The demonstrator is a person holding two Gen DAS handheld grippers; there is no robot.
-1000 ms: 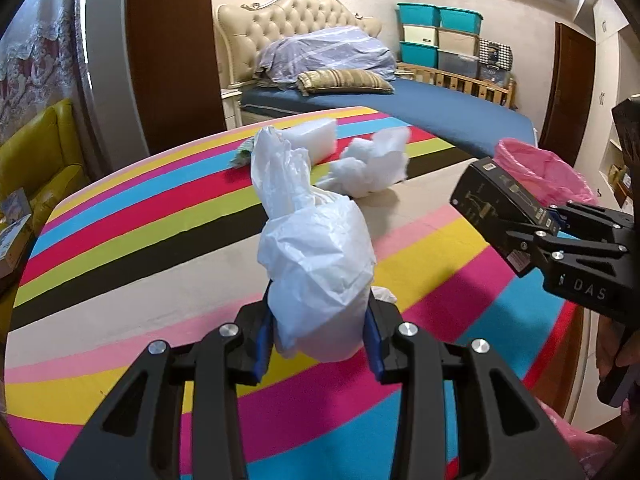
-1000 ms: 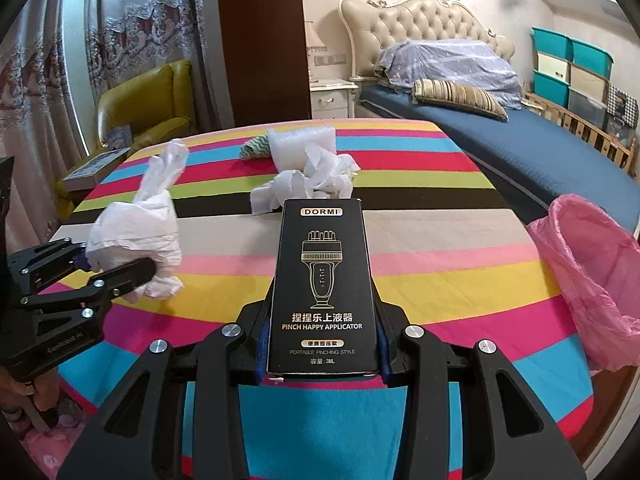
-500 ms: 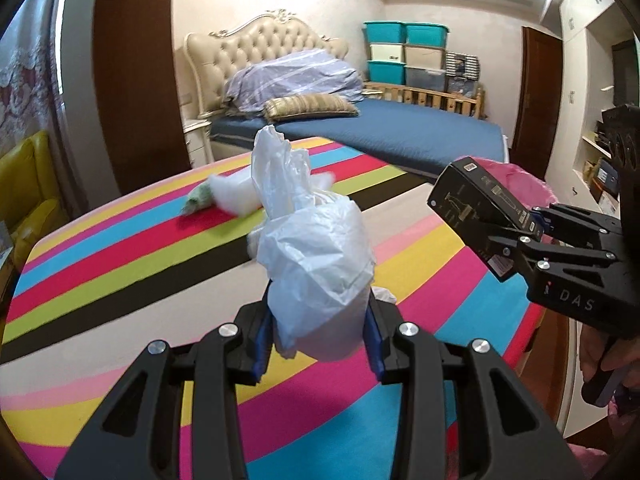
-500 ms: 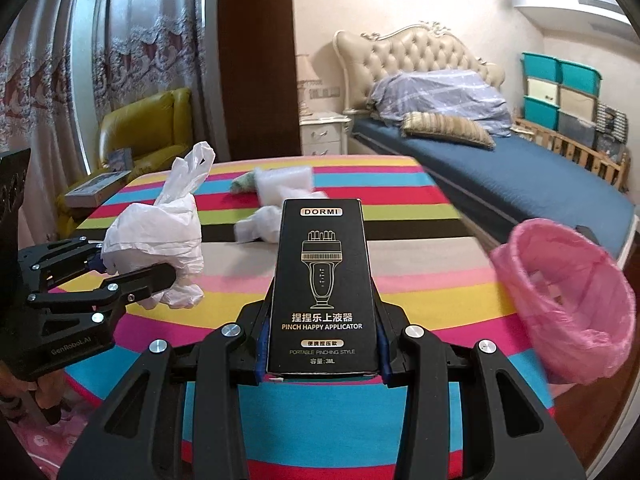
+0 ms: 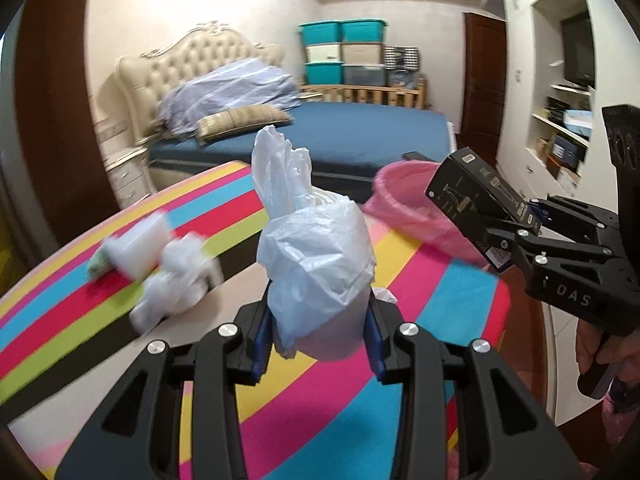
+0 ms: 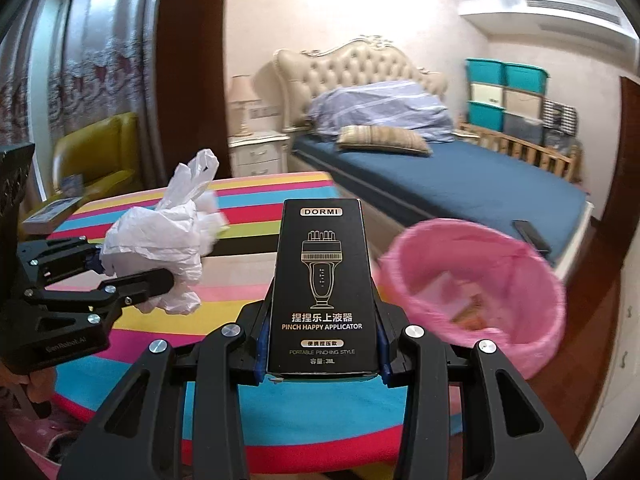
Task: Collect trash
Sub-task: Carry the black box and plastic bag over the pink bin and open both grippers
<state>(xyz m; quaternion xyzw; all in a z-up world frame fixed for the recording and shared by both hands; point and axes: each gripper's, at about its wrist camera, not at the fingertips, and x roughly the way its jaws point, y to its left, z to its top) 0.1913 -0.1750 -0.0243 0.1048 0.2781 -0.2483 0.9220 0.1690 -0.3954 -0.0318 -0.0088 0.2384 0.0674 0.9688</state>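
Observation:
My left gripper point(image 5: 318, 340) is shut on a crumpled white plastic bag point(image 5: 316, 248) and holds it above the striped table point(image 5: 440, 304); it also shows in the right wrist view point(image 6: 152, 248). My right gripper point(image 6: 322, 354) is shut on a black DORMI box point(image 6: 324, 288), also seen in the left wrist view point(image 5: 476, 204). A bin with a pink liner point(image 6: 476, 280) stands just right of the table, with some scraps inside; it shows in the left wrist view point(image 5: 408, 208) beyond the bag.
More white crumpled trash point(image 5: 172, 280) and a white block with a green scrap point(image 5: 136, 244) lie on the table's far left. A blue bed point(image 6: 440, 176) stands behind, a yellow armchair point(image 6: 100, 152) at left, shelves point(image 5: 568, 140) at right.
Both grippers have swung right with their loads, off the table's middle and toward the pink bin, which now sits larger and closer in both views.

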